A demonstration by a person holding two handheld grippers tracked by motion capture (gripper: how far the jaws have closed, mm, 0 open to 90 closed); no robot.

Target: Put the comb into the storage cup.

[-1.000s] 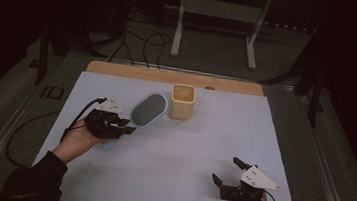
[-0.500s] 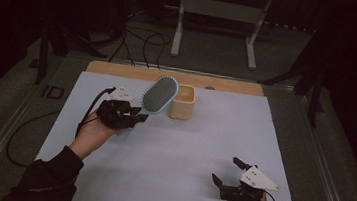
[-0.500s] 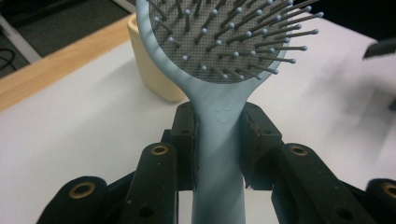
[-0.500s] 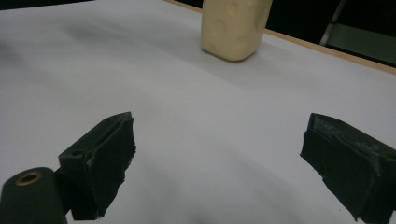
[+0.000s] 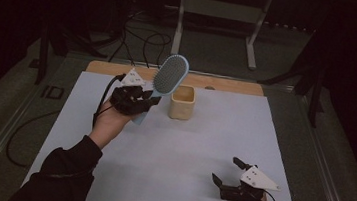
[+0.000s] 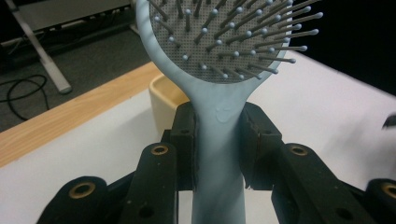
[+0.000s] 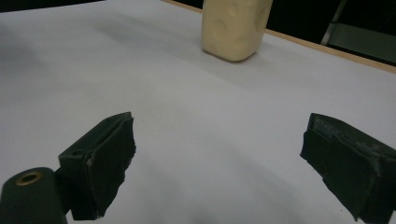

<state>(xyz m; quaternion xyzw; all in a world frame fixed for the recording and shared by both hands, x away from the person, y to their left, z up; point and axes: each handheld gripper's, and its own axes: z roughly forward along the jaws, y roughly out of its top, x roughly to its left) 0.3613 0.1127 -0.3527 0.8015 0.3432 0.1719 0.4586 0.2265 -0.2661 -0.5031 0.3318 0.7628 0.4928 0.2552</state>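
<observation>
Pale blue plastic is what stands out from above: a hairbrush (image 5: 170, 75) held up off the table (image 5: 186, 146), head tilted up and toward the far edge, just to the left of a cream cup (image 5: 182, 102) that stands near the middle of that far edge. The left gripper (image 5: 139, 99) has the brush by its handle, the person's hand under it; the right gripper (image 5: 231, 176) rests low near the near right corner, well apart from both things. In the left gripper view the jaws are drawn in tight on either side of the handle just below the head, pads pressed to the plastic, bristles facing the camera, and the cup's rim (image 6: 166, 91) sits right behind. In the right gripper view the jaws stand wide apart with nothing between them, bare white table below and the cup (image 7: 236, 28) far ahead. To my eye the brush is bound for the cup. To do that well I would swing the handle end down over the opening, keep the grip firm so the heavy head does not pivot, lower it straight without knocking the rim, and let go only once the handle rests inside, as a light cup may tip.
</observation>
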